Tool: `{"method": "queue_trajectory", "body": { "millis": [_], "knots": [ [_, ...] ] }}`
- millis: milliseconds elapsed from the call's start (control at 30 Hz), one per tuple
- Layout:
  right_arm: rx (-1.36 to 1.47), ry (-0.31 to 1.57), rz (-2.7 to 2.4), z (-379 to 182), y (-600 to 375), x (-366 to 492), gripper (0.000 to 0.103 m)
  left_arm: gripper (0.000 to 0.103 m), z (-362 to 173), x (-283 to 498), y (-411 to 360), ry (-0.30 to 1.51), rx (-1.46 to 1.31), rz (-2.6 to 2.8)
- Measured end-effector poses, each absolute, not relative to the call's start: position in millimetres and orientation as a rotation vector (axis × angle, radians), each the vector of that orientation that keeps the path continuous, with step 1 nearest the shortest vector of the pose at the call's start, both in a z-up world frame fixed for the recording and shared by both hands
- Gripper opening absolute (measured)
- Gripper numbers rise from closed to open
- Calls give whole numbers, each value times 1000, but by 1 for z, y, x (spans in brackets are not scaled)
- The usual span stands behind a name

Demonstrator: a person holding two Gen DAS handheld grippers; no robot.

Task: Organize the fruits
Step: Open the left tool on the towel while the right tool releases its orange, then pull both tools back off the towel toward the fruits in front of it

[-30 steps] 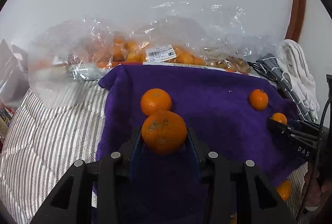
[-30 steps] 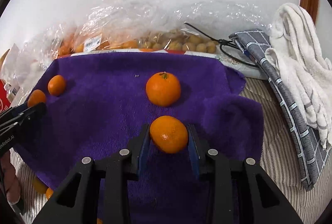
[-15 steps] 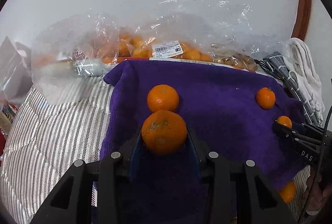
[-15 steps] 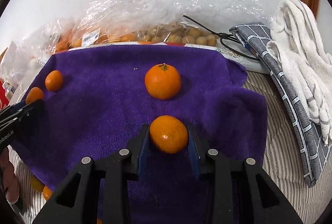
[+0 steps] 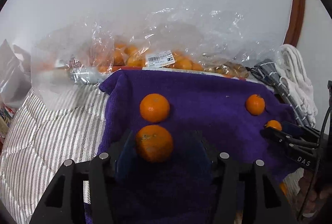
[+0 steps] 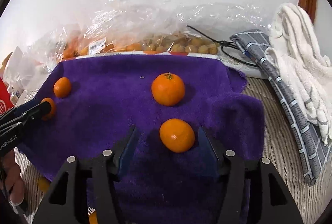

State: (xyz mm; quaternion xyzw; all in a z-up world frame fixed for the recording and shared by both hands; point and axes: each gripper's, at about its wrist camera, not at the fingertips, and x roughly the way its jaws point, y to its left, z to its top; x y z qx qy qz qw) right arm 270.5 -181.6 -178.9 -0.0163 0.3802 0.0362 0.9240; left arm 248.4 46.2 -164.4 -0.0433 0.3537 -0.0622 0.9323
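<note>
Releasing: left gripper [image 5: 161, 148] and right gripper [image 6: 167, 142] both spread wide, one mandarin [image 5: 154, 143] each set in rows on purple towel [image 5: 207, 103].

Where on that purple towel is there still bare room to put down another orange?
The towel's middle is bare, between the left oranges and the stemmed orange. The back strip along the bags is free too. The front is crowded by both tongs.
</note>
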Motion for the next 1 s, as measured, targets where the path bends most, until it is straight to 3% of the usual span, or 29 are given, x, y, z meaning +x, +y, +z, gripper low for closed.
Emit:
{"method": "queue_trajectory", "body": {
  "millis": [567,1000],
  "knots": [
    [-5,667,96,-133,-177,229,59,57,-136,207,43,553,-67,-135],
    [-14,716,84,-145,-199,167,59,58,-147,151,79,623,-115,-146]
  ]
}}
